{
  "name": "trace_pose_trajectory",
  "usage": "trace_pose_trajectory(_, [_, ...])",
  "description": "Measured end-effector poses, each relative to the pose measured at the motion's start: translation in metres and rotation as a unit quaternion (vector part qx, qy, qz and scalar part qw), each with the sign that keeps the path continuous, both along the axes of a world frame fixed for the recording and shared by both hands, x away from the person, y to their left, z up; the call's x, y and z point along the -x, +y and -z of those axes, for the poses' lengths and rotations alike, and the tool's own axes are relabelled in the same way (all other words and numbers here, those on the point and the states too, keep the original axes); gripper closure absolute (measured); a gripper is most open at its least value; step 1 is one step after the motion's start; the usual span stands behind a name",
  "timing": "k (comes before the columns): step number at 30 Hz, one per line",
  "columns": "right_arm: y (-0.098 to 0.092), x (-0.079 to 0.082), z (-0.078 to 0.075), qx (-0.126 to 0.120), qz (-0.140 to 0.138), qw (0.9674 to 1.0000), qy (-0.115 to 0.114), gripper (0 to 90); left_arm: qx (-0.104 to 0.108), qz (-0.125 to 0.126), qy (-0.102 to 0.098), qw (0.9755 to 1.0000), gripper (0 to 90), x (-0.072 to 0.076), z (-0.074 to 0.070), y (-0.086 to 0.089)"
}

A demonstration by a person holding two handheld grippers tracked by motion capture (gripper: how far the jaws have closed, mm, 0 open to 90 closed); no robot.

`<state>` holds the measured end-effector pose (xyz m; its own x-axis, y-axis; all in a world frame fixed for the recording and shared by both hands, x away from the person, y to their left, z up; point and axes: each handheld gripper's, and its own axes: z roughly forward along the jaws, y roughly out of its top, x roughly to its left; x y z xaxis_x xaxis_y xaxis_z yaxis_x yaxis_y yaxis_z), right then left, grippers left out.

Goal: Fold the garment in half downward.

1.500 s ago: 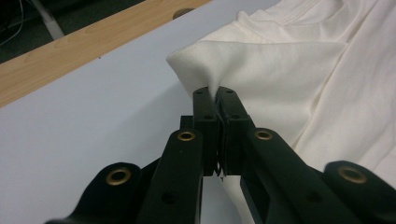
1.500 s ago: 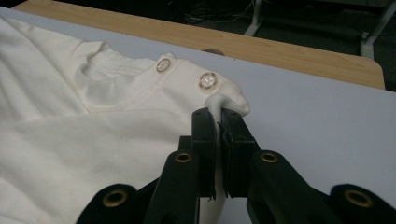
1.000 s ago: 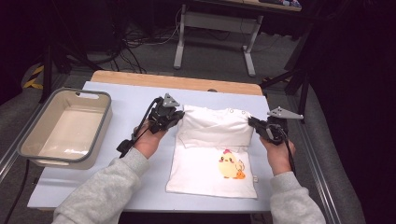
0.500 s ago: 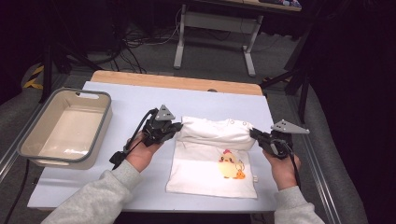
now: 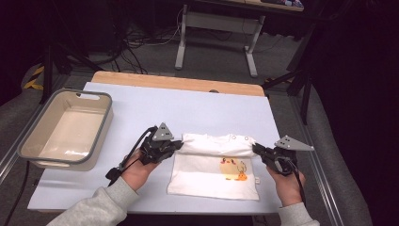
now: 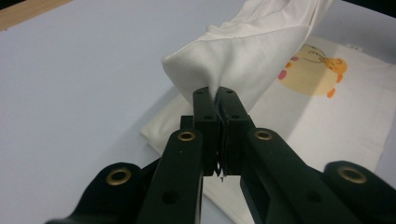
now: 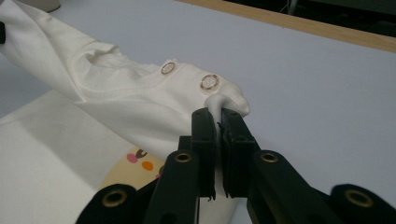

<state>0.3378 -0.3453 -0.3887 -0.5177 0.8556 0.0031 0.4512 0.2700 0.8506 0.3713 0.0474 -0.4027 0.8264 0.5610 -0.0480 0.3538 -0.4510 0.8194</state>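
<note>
A pale lavender-white mat point(image 5: 197, 106) covers the wooden table point(image 5: 179, 82), smooth and flat. At its left sits a rectangular grey-rimmed beige plastic tub point(image 5: 66, 129), with nothing in it. Near the front edge lies the soft cream cotton baby shirt with a yellow chick print point(image 5: 214, 172), its top edge folded over and lifted. The left gripper point(image 5: 178, 146) is clamped on the fold's left corner, the right gripper point(image 5: 256, 149) on the right corner beside two round snap buttons point(image 7: 208, 82).
</note>
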Motion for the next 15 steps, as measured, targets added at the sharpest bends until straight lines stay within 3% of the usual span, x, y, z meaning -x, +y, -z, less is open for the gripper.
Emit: trace_pose_trajectory(15, [-0.005,0.017,0.029,-0.008,-0.011,0.9989,0.046,84.1,-0.025,0.023,0.047,0.9983,86.7,0.011,0.027,-0.003])
